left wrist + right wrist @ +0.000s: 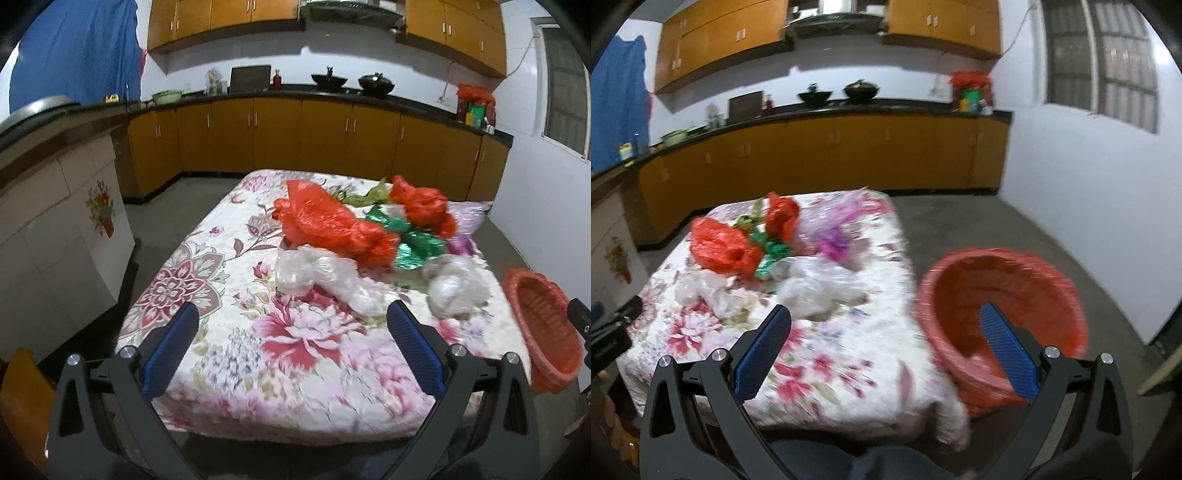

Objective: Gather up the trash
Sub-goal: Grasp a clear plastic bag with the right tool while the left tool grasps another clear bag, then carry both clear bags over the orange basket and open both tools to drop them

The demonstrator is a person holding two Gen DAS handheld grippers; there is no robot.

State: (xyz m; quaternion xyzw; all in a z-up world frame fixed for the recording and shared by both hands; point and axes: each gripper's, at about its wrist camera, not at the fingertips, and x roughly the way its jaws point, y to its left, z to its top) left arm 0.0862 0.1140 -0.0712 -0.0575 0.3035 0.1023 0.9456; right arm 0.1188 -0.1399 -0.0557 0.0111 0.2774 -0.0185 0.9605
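Note:
A pile of trash lies on the far right part of a table with a floral cloth (229, 354): red plastic bags (325, 221), green foil wrappers (410, 240), clear plastic bags (314, 273) and purple plastic (467, 216). A red basket (546, 328) stands beside the table's right edge. My left gripper (291, 332) is open and empty over the near part of the cloth, short of the clear bags. My right gripper (886, 332) is open and empty, above the table's right edge, with its right finger (1004, 339) over the basket (1004, 295). The pile shows in the right wrist view (738, 243).
Orange kitchen cabinets (295, 136) with a dark counter run along the far wall, with woks and bottles on top. A tiled counter (55, 206) stands left of the table. Grey floor (979, 221) lies beyond the basket, and a white wall is at the right.

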